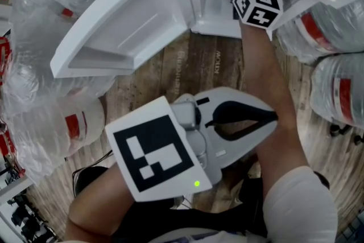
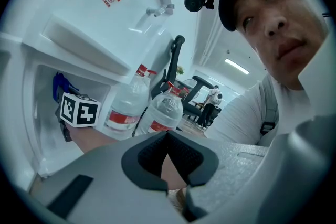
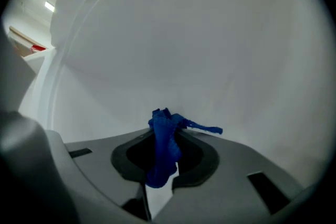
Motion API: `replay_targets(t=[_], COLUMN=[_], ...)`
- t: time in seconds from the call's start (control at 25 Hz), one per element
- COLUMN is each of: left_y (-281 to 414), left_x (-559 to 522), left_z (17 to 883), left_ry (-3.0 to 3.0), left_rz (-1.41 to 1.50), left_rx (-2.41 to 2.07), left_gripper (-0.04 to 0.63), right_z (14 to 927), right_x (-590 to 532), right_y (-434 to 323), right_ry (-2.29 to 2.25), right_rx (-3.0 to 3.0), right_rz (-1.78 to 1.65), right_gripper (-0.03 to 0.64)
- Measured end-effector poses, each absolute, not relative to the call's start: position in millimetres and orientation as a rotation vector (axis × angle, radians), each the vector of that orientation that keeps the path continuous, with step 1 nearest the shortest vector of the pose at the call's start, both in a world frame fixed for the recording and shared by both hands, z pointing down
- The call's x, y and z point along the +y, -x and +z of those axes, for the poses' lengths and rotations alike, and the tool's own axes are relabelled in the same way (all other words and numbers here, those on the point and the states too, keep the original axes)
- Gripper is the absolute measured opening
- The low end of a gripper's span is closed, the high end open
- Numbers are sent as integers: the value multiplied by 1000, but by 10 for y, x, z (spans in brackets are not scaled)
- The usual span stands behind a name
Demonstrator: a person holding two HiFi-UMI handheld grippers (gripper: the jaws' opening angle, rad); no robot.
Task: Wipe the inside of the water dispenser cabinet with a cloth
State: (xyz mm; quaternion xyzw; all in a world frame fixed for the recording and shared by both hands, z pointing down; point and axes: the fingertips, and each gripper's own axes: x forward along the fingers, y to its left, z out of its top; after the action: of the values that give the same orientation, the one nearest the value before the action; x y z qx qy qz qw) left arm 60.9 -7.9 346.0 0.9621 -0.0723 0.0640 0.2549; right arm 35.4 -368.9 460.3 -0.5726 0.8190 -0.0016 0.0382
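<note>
Nearest, at six o'clock in the head view, the left gripper is held with its jaws pressed together on nothing, well back from the work. Farther off, toward one o'clock, the right gripper is seen inside the water dispenser cabinet, its jaws clamped on a bunched blue cloth, with only a small tuft shown past the tips. With so little fabric exposed, bare jaw plastic could be dragged over the white wall, or the cloth tugged out by friction.
</note>
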Motion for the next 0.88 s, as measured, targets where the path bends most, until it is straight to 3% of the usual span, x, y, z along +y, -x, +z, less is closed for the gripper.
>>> replay_targets(t=[0.56, 0.88], left_y=[-680, -710], left_x=[-10, -19], left_z=[3460, 3474], left_ry=[-2624, -2608], left_rz=[193, 191], left_rx=[-189, -186], left_gripper=[3, 3], right_z=[5632, 4833], right_x=[-3722, -3573], right_y=[-452, -535], right_ry=[1852, 1802], right_rx=[2650, 2435], right_rz=[-339, -187], right_gripper=[66, 67])
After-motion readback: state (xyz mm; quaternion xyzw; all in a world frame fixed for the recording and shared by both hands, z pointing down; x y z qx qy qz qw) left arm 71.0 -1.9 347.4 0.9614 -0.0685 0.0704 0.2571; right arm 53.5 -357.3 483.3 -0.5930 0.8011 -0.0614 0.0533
